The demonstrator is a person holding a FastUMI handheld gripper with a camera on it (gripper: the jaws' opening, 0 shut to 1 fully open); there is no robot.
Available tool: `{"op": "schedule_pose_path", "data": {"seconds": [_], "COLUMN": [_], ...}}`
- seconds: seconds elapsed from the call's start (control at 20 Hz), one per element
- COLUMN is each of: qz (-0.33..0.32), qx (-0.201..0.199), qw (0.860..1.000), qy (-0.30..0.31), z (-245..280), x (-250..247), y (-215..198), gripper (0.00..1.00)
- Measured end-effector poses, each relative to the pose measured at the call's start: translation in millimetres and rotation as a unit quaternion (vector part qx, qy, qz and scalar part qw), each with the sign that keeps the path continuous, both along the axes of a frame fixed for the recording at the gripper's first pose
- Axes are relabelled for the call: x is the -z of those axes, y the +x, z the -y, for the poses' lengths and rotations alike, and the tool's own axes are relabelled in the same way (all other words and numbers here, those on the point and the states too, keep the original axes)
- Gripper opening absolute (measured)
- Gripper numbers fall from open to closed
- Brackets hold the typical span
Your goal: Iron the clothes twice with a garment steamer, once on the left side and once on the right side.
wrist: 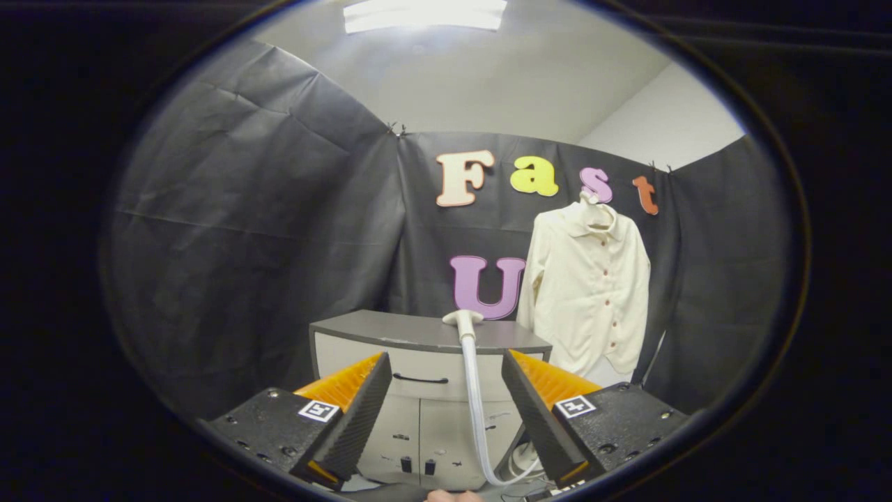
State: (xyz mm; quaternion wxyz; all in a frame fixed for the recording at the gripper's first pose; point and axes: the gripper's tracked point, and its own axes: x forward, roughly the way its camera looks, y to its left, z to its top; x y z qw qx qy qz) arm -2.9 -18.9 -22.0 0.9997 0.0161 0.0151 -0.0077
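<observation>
A cream button-up shirt (589,293) hangs on a hanger against the booth's back wall, to the right of a cabinet. The white garment steamer head (463,320) rests on the cabinet's grey top, and its pale hose (474,404) runs down the cabinet front between my fingers and curls near the floor. My gripper (446,369) is open, well short of the cabinet, with the steamer head beyond the fingertips. Nothing is held between the fingers.
The grey-topped cabinet (418,335) with a drawer and lower doors stands ahead in the booth's corner. Black cloth walls close in on the left, back and right. Cables lie on the floor by the cabinet's right foot (523,460).
</observation>
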Motion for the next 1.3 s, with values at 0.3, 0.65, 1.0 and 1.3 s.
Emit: {"op": "schedule_pose_path", "data": {"seconds": [0.3, 0.65, 1.0, 1.3], "qz": [-0.002, -0.012, -0.033, -0.057], "qx": [-0.002, -0.007, -0.013, -0.014], "qw": [1.000, 1.000, 0.999, 0.998], "qy": [0.000, -0.006, -0.005, 0.024], "z": [1, 3, 14, 20], "x": [2, 10, 37, 62], "y": [8, 48, 118, 180], "gripper": [0.97, 0.97, 0.97, 0.97]}}
